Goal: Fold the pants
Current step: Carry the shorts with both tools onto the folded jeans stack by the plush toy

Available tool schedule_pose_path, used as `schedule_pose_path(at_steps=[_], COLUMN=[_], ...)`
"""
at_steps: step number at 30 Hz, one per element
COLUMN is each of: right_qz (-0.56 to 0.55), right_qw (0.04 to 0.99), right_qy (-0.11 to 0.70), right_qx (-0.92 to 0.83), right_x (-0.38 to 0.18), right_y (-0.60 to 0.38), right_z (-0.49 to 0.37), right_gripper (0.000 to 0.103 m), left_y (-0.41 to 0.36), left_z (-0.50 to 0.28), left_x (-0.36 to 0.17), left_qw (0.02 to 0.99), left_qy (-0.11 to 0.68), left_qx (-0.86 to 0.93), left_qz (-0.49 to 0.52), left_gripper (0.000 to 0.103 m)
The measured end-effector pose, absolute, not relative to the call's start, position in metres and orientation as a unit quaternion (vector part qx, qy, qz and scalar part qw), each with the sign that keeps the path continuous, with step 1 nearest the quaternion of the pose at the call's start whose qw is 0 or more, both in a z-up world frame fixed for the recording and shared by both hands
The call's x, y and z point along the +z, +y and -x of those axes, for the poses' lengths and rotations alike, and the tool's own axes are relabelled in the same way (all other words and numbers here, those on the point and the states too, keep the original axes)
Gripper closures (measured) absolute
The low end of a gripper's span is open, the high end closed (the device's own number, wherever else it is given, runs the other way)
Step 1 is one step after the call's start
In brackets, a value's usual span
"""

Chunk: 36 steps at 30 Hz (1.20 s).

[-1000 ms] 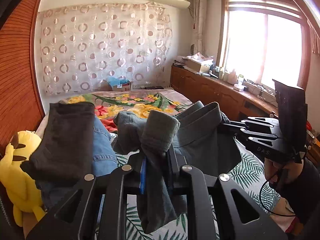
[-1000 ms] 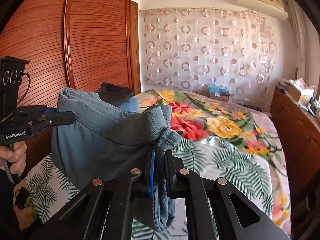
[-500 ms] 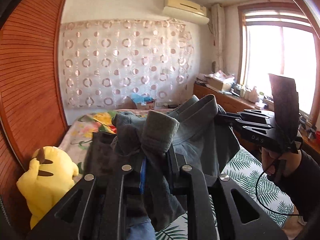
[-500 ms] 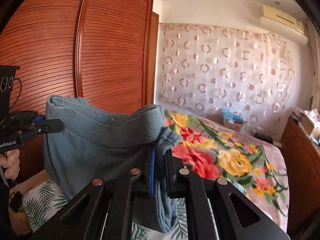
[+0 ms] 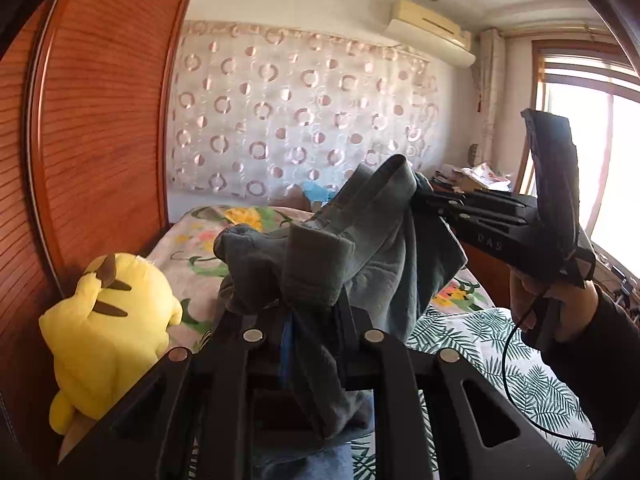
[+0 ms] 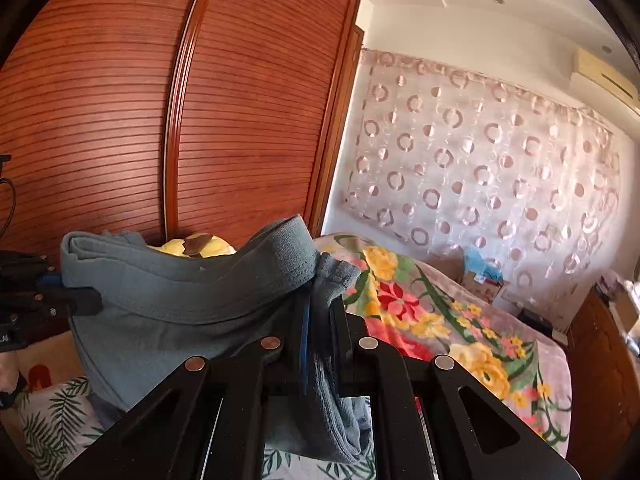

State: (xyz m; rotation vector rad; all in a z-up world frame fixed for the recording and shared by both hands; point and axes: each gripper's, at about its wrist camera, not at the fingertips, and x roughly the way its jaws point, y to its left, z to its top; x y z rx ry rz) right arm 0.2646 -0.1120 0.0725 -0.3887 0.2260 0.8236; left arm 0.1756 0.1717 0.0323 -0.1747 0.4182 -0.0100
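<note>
A pair of grey-blue pants (image 5: 380, 248) hangs in the air above the bed, stretched between my two grippers. In the left wrist view my left gripper (image 5: 312, 316) is shut on a bunched part of the fabric, which droops below the jaws. My right gripper (image 5: 424, 200) pinches the other end of the waistband, with a person's hand (image 5: 552, 304) on its handle. In the right wrist view the pants (image 6: 180, 300) run left from my right gripper (image 6: 320, 308), shut on the cloth, to my left gripper (image 6: 76, 300) at the frame's edge.
A yellow plush toy (image 5: 108, 320) sits against the slatted wooden wardrobe (image 5: 100, 120) at the left. The bed has a floral blanket (image 6: 440, 320) and a leaf-print sheet (image 5: 500, 344). Blue denim (image 5: 304, 460) shows beneath the left gripper. A wooden cabinet (image 6: 600, 360) runs along the right wall.
Both grippers have swung left towards the wardrobe with the pants still held. The stack of dark pants and jeans has slid out under the left view, and the plush toy looms larger.
</note>
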Motion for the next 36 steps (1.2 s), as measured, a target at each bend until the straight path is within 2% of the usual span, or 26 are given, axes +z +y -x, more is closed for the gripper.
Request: schedule_pose_path(at_steps=[12,21,22,23,25,26,28,36], right_qz=[0.246,0.241,0.235,0.233,0.226,0.22,0.207,0.155], right_qw=[0.855,0.841,0.842,0.842,0.849,0.85,0.853,0.844], right_qy=[0.138,0.176,0.181,0.186,0.186,0.187,0.187,0.206], right_qx=[0.436,0.451,0.451,0.45,0.441,0.442,0.441,0.47], right_x=[0.071,0.064,0.065,0.067,0.07,0.072,0.077,0.073], right_y=[-0.035,-0.01,-0.01,-0.01,-0.014,-0.017,-0.026,-0.067], right_z=[-0.321,-0.348,-0.35,-0.351,-0.352,-0.352,-0.353,-0.341], right_gripper=[0.095,0.095,0.091,0.081,0.072,0.071,0.071,0.071], left_y=[0.203,0.207,0.206,0.205,0.205,0.204,0.2,0.183], left_z=[-0.183,-0.177,-0.175,-0.174,-0.17,-0.168,-0.163,-0.166], left_x=[-0.009,-0.019,-0.019,-0.018,-0.018,-0.017,-0.013,-0.001], left_qw=[0.962,0.955,0.954,0.954,0.953,0.954,0.957,0.963], left_qy=[0.238,0.257,0.258,0.259,0.261,0.261,0.256,0.25], left_qx=[0.045,0.054,0.055,0.056,0.054,0.055,0.055,0.041], left_qz=[0.128,0.141,0.141,0.141,0.142,0.138,0.128,0.095], left_gripper=[0.085,0.082,0.08,0.075,0.066,0.06,0.056,0.055])
